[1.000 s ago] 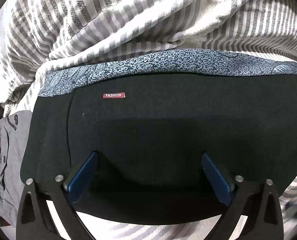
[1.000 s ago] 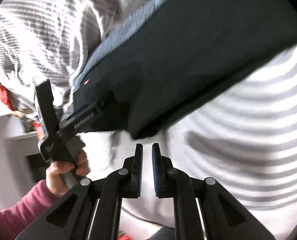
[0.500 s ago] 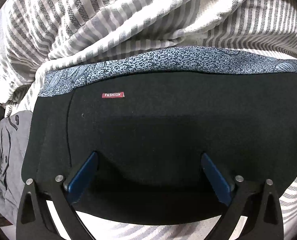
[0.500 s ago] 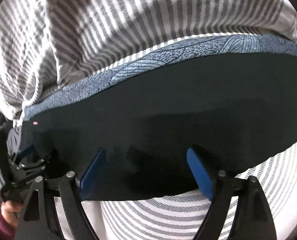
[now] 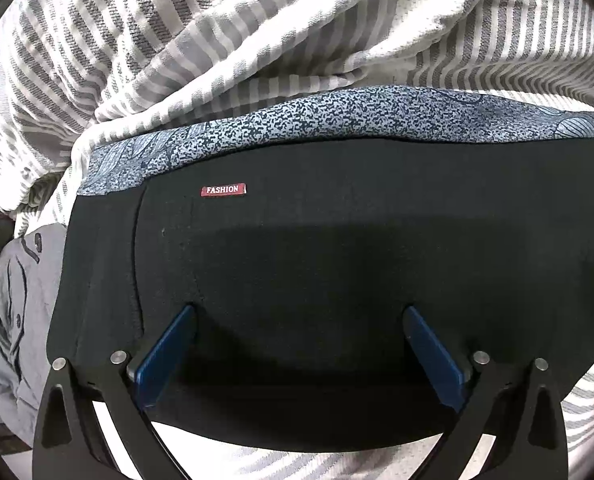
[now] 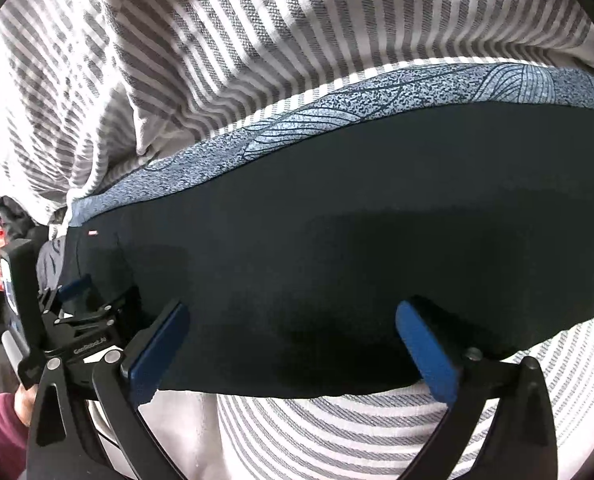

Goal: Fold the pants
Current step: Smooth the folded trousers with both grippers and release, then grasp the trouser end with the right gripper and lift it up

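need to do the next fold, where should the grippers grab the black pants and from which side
Grip the black pants along their near edge, coming in from the near side. That edge lies flat and reachable between both open grippers, while the patterned band at the far edge sits against the bunched striped bedding.

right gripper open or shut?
Open: right gripper has its blue pads spread wide, the near edge of the black pants between them.

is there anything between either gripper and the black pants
Nothing visible. The left gripper and right gripper are both open, their fingers spread over the near edge of the black pants on the striped bedding.
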A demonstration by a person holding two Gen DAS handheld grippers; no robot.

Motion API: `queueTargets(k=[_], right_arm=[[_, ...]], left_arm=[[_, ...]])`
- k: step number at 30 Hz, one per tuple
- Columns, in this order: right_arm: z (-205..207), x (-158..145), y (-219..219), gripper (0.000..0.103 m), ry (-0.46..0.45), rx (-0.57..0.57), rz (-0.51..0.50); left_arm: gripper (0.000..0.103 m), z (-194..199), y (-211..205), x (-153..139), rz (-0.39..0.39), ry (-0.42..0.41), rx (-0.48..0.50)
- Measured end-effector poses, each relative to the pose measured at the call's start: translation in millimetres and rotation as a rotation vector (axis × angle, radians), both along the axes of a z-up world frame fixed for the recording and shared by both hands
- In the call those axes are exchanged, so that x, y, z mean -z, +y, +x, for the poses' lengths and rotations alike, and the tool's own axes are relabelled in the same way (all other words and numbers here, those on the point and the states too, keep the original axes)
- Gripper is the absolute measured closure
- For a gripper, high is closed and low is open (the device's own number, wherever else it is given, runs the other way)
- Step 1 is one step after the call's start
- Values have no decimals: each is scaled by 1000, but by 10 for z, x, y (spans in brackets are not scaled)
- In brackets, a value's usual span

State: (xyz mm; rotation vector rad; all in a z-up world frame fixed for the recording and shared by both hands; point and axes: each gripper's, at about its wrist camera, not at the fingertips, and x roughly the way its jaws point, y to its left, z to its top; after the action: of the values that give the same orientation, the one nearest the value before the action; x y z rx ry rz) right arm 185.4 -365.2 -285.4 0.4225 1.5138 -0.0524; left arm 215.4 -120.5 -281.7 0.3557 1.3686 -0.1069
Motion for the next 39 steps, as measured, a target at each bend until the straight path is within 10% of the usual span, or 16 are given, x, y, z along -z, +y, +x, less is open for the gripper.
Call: queueTargets(k=[9,16,23,31,34,39], right_arm=[[-318,-307,-422,0,-10,82,146],[-484,-703,-1418,2,-53,190,50],[-249,-785,-2647,66,-89,397,-56],[195,-581,-3364,69,-112,362,-208],[55,-513,-3676,102,-121,447,-167],[-122,-683,-3805,93,-143,498,-110]], left_arm=[[0,-180,-751,-351,29,-24,64],[0,-272,-1617,-480,-60,-1,102],[0,-257,-2418,-538,-96,-10,118],[0,-276,-2961,-391,-98,-1,82],[0,-281,-3097,-298,-84,23,78],[0,-328,-3218,-320,-79,23,109]])
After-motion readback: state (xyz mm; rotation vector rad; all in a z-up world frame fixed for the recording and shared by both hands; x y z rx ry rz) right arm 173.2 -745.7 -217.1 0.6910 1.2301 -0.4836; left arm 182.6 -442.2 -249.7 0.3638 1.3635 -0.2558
